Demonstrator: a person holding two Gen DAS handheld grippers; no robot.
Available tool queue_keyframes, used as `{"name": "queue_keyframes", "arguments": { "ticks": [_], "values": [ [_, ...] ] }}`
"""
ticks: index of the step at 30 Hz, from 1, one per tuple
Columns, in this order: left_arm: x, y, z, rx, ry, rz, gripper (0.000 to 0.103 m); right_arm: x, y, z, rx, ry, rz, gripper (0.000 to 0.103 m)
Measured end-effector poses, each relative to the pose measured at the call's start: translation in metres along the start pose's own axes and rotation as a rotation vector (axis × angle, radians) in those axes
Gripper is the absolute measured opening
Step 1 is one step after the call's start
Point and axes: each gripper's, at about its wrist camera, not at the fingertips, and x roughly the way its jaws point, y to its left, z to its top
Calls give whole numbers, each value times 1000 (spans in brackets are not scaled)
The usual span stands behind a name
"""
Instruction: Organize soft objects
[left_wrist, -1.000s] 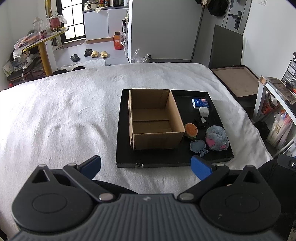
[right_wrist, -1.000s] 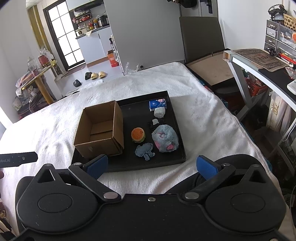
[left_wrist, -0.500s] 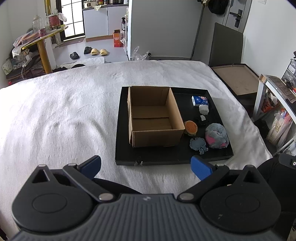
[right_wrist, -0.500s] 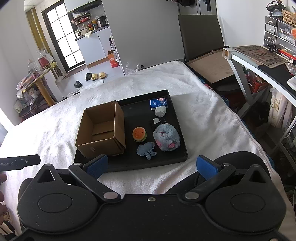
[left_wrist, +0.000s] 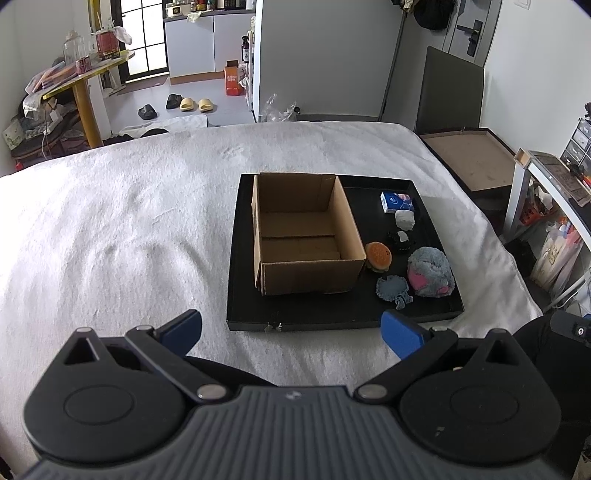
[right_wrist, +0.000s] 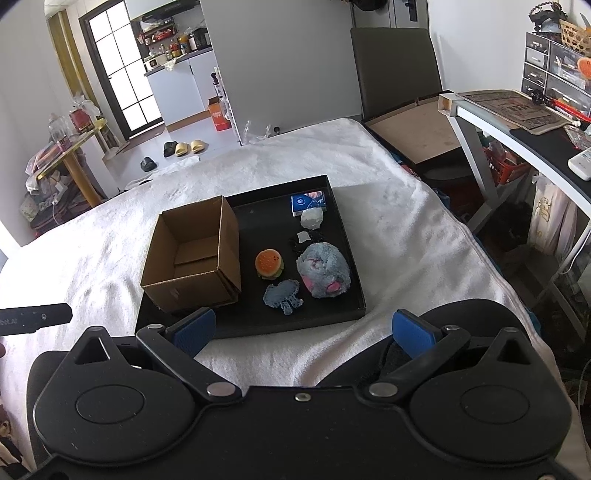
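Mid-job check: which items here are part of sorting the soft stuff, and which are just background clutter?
Job items: cardboard box, black tray, burger toy, blue-grey plush, flat blue fabric toy, white lump, small black item, blue packet.

Lying about: slippers, orange carton, desk.

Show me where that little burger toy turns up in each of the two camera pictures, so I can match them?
Left wrist view: the burger toy sits right of centre, against the near right corner of the cardboard box.
Right wrist view: the burger toy sits near the centre, just right of the cardboard box.
Shared landmark: the grey and pink plush, right of the burger in both.
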Motion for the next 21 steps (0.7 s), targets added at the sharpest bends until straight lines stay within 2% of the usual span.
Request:
{"name": "queue_keyframes", "arguments": {
  "ticks": [21],
  "values": [
    [8,4,6,-8,19,-8,102,7,7,3,-21,20,13,103]
  ]
}}
